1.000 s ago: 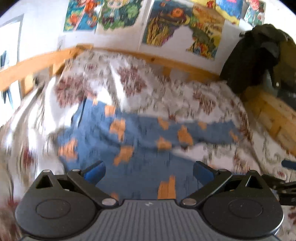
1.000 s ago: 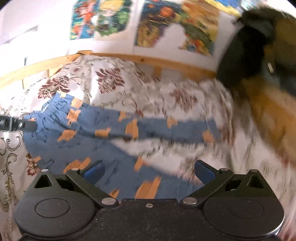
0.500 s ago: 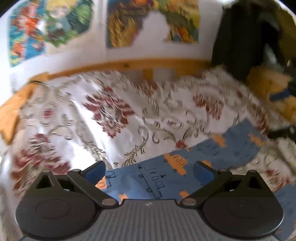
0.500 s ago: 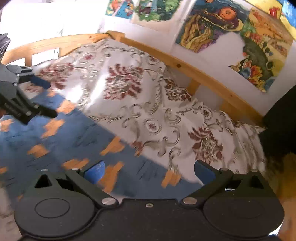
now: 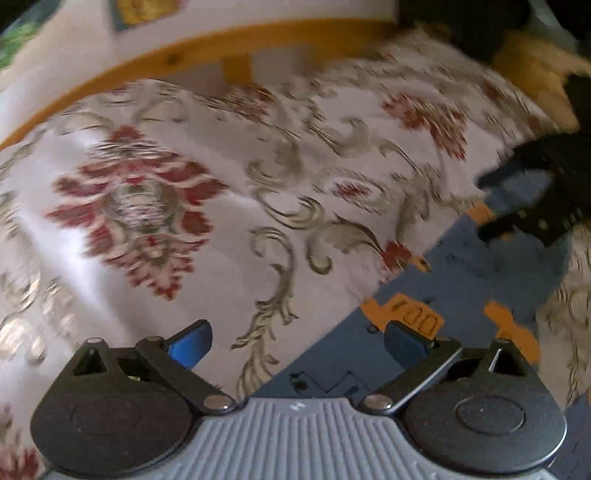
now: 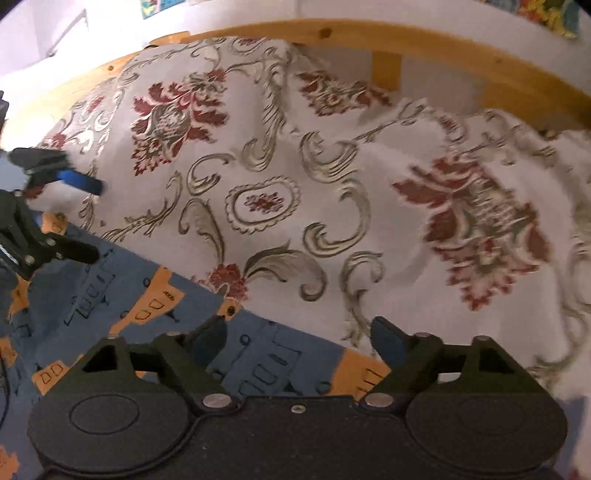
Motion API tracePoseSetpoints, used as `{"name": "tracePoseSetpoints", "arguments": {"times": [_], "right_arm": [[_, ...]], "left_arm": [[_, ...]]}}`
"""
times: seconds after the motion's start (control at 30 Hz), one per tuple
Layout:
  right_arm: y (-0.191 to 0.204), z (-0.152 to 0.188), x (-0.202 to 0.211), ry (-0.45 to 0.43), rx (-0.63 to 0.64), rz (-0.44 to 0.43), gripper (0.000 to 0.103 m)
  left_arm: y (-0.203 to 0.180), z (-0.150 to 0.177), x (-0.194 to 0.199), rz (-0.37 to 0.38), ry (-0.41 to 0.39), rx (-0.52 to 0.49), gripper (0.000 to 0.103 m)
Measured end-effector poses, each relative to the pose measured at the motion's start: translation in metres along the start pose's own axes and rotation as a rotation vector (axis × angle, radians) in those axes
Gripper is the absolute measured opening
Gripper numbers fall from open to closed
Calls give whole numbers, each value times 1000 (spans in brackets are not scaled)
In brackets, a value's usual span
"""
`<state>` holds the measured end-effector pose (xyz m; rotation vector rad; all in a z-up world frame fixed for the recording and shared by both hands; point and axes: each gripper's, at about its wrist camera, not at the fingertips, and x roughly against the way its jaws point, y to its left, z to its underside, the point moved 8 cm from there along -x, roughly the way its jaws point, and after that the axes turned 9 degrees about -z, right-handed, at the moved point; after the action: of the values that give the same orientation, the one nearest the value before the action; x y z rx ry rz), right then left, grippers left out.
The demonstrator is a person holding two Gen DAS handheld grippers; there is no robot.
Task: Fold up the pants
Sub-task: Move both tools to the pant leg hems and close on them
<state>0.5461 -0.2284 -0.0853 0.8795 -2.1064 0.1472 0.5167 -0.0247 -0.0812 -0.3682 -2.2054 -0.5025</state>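
Observation:
The pants are blue with orange vehicle prints and lie flat on a floral bedspread. In the left wrist view they fill the lower right, and their far edge runs diagonally between the fingers of my open left gripper. My right gripper shows at the far right, open above the same edge. In the right wrist view the pants cover the lower left. My right gripper is open over their edge, with nothing between its fingers. My left gripper sits open at the left border.
A white bedspread with red flowers and grey scrolls covers the bed beyond the pants. A wooden bed rail runs along the wall behind it. A dark jacket and a yellowish cushion sit at the far right.
Both grippers have dropped lower and closer to the far edge of the pants, so the bedspread now fills most of each view. Both stay open.

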Motion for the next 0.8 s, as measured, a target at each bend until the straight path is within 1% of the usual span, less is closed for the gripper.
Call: {"name": "tracePoseSetpoints", "arguments": {"times": [0.07,0.1,0.13,0.17,0.2,0.23,0.27,0.3,0.33,0.37,0.4,0.43,0.47,0.5,0.53,0.6,0.63,0.8], "right_arm": [[1,4,-6,14,24,-32,78],[1,6,-7,20,34,-39,77],[0,8,-9,26,44,-47,75],[0,11,-10,34,53,-54,74],[-2,14,-12,49,62,-57,72],[-5,18,-14,65,67,-54,67],[-7,22,-16,76,69,-52,64],[-9,25,-17,83,63,-51,62],[-11,27,-17,79,53,-57,62],[-11,28,-16,73,44,-62,62],[-12,28,-16,72,40,-62,58],[-12,28,-16,74,41,-53,49],[-13,28,-17,74,42,-42,43],[-14,28,-16,72,40,-32,31],[-13,28,-16,69,39,-26,22],[-11,29,-16,63,42,-10,11],[-9,30,-16,57,45,-5,8],[-5,29,-12,27,78,24,1]], "left_arm": [[-8,2,-9,40,25,-87,95],[-10,4,-12,52,42,-119,92],[-12,7,-16,62,66,-144,86],[-13,10,-20,70,89,-157,82],[-13,13,-23,79,115,-165,73],[-14,16,-26,87,141,-172,63],[-14,19,-29,92,158,-179,59],[-15,20,-28,96,156,-187,55],[-17,20,-28,103,152,-196,48],[-18,20,-27,105,149,-204,45],[-19,20,-27,101,148,-204,38],[-21,21,-27,89,151,-201,31],[-23,22,-26,79,154,-205,25],[-26,23,-25,66,153,-219,14],[-29,23,-26,46,153,-230,9],[-34,25,-24,5,150,-228,4],[-35,26,-23,-17,147,-216,3],[-38,24,-16,-102,112,-167,2]]}}
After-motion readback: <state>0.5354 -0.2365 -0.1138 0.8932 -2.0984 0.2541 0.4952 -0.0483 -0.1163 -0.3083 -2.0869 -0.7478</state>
